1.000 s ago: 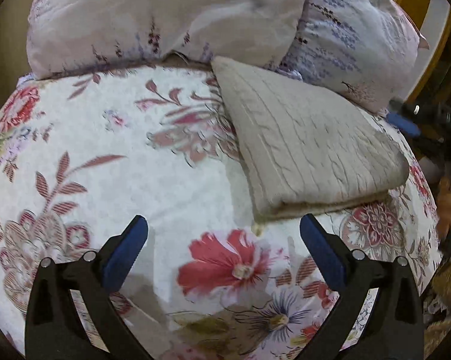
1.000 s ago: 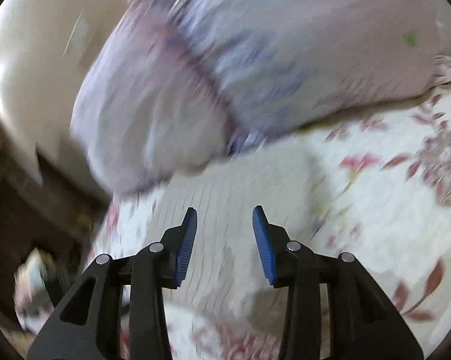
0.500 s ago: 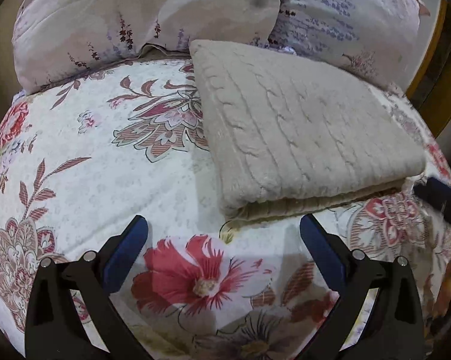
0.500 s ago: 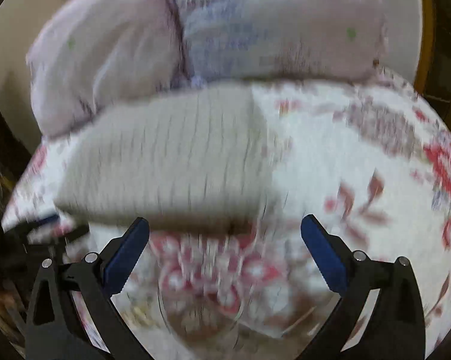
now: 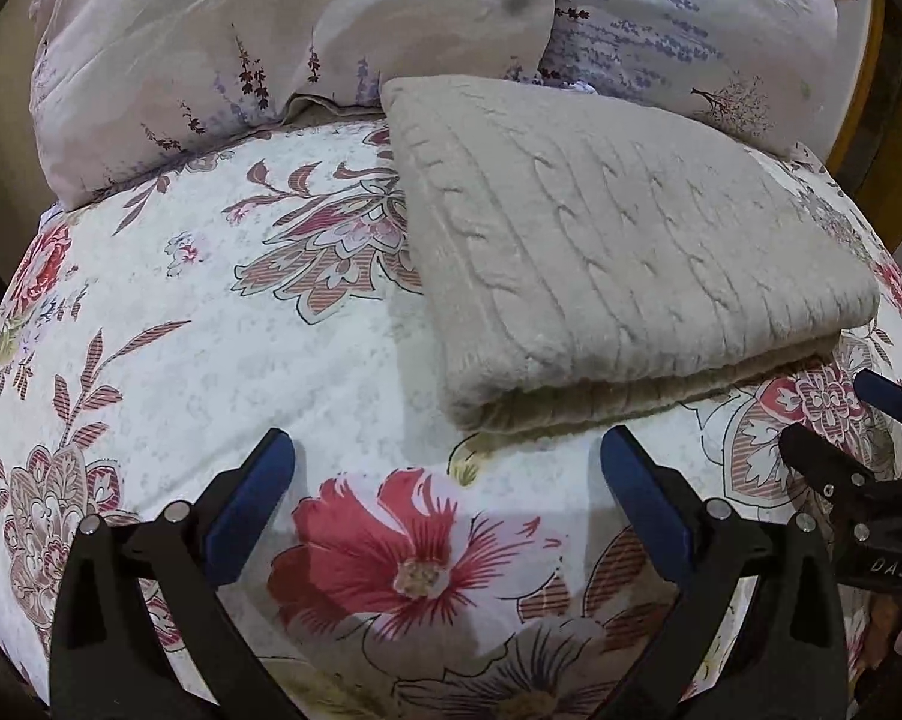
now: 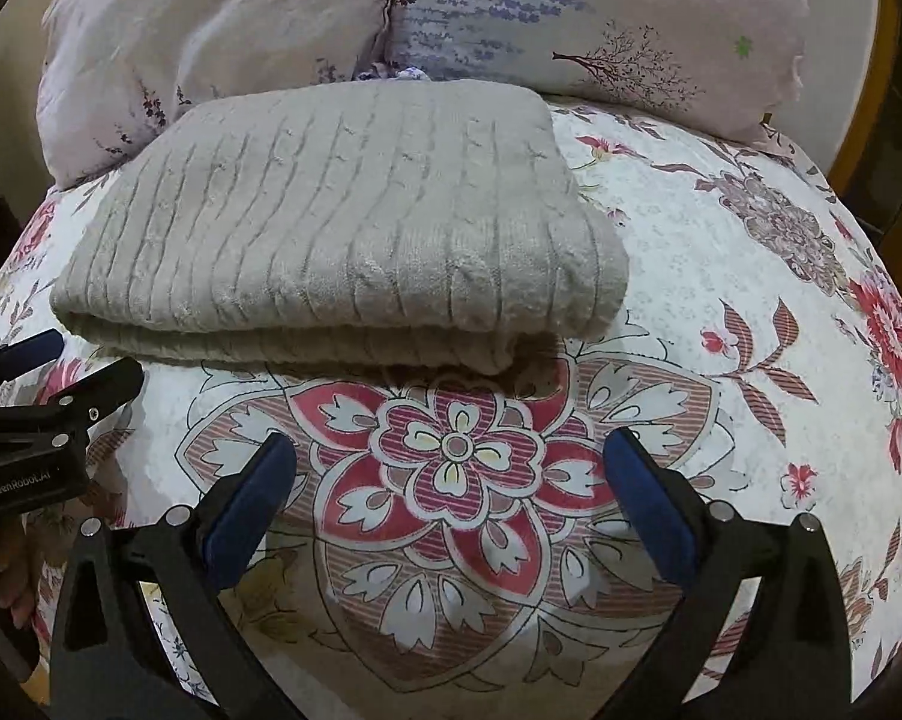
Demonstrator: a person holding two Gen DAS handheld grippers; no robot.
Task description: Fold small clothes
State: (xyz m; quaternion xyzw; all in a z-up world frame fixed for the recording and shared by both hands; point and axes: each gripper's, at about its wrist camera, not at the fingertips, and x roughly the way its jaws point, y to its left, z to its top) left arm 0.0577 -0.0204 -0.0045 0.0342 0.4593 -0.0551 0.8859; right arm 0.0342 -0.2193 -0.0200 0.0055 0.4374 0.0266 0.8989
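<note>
On the bed [image 5: 168,312], your folded knit [image 5: 619,246] lies flat on the floral cover, its far edge up against the two pillows [image 5: 282,48]. It is a grey-beige cable-knit piece, folded into a thick rectangle with the layered edge facing you.

Your left hand-held gripper [image 5: 447,462] hangs just short of that near edge, above the big red flower on the cover. Its blue-padded fingers [image 5: 252,498] are spread wide and hold nothing. The near left corner of the knit sits between the two fingertips in the left wrist view, a little beyond them and apart from both.

Your right hand-held gripper [image 6: 451,462] is also spread wide and empty. It hovers over the round red-and-white flower medallion, near the front edge of the knit [image 6: 342,222], with the fold's right corner just ahead of it. Neither pad [image 6: 649,504] touches the fabric.

Each hand-held gripper shows in the other's camera: the right one [image 5: 835,420] at the far right edge of the left wrist view, beside the knit's right corner, and the left one [image 6: 60,363] at the left edge of the right wrist view, close to the knit's left corner. Behind the knit, the pillows [image 6: 601,24] stand side by side, one pale pink, one lavender-printed.
</note>
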